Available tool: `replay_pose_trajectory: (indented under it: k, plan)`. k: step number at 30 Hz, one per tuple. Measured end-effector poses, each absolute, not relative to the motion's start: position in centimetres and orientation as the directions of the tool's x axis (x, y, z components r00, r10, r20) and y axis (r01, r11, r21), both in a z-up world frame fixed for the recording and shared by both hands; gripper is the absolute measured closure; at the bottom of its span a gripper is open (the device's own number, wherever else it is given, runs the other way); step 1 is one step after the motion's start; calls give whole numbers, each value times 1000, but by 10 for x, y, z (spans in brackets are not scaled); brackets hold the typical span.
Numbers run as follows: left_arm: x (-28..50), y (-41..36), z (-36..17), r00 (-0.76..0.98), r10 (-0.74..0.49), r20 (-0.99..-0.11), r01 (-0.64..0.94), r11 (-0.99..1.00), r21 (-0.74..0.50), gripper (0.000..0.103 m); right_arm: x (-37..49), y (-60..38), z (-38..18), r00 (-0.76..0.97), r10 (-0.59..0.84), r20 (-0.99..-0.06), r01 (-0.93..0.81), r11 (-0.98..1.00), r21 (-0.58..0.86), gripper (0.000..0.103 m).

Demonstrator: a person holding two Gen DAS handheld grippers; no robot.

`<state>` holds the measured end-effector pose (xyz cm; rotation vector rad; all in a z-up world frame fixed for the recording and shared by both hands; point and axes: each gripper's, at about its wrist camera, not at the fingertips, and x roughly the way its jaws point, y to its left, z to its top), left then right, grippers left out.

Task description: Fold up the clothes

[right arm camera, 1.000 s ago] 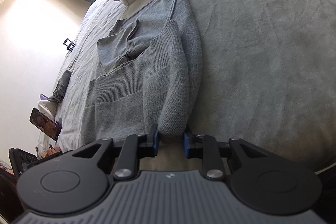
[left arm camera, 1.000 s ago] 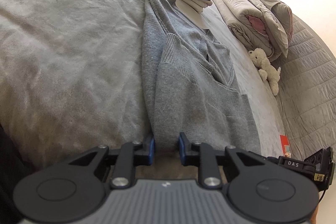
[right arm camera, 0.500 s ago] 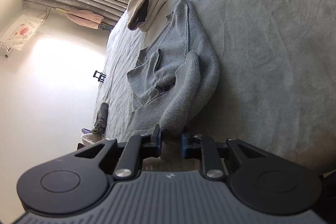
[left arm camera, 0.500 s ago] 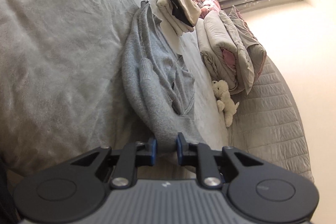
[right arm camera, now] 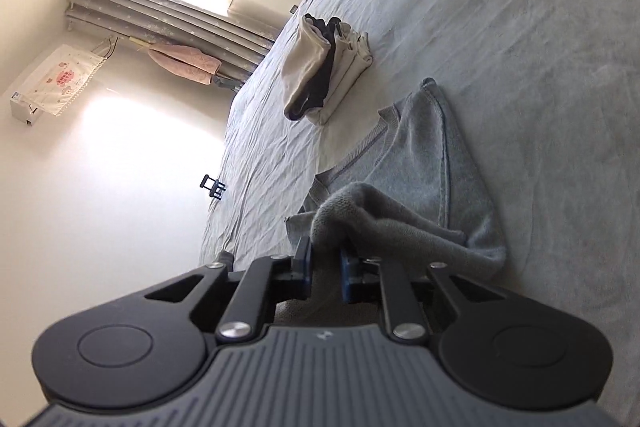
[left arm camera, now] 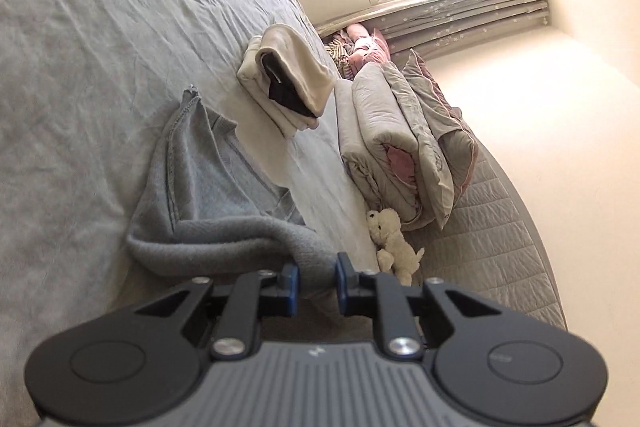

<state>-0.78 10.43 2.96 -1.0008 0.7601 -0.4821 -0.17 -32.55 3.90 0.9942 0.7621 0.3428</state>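
Observation:
A grey knit sweater [left arm camera: 208, 179] lies on the grey bed sheet [left arm camera: 100, 27], its collar toward the window. My left gripper [left arm camera: 316, 269] is shut on one lifted hem corner, which drapes back over the body. In the right wrist view the same sweater [right arm camera: 420, 163] shows its neckline, with the bunched hem raised above it. My right gripper [right arm camera: 325, 259] has the other hem corner between its blue pads [right arm camera: 303, 259], and its jaws are closing on the cloth. Both grippers hang above the sweater's lower half.
A folded pile of cream and black clothes [left arm camera: 288, 83] sits just beyond the collar, also in the right wrist view [right arm camera: 328, 67]. Folded duvets [left arm camera: 400, 131] and a white teddy [left arm camera: 394, 243] lie by the quilted headboard [left arm camera: 500, 247]. A small black clip stand [right arm camera: 214, 187] stands at the bed's left edge.
Both grippers have risen and travelled toward the collar with the hem in them. The sweater, flat a second ago, now doubles over itself. Both views have tilted up toward the window.

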Motion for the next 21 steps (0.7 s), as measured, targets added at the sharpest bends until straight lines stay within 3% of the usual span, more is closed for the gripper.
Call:
replay_pose_trajectory:
  k: [10,16,18,21]
  plan:
    - [77,99,9,680,-595,-428,-41,552,-833,84,73,-325,10,738,543,-400,107,491,865,86]
    - [111,96,-19,662,-563,-495,-16,650,-760,80,89,-341,-16,775,507,-378,135,452,882,77]
    - [113,99,-24,670,-547,-502,-17,665,-747,69,88,-348,-13,791,489,-367,122,461,879,64]
    - [114,103,-26,681,-532,-502,-24,670,-742,56,87,-350,-4,815,443,-374,92,538,838,61]
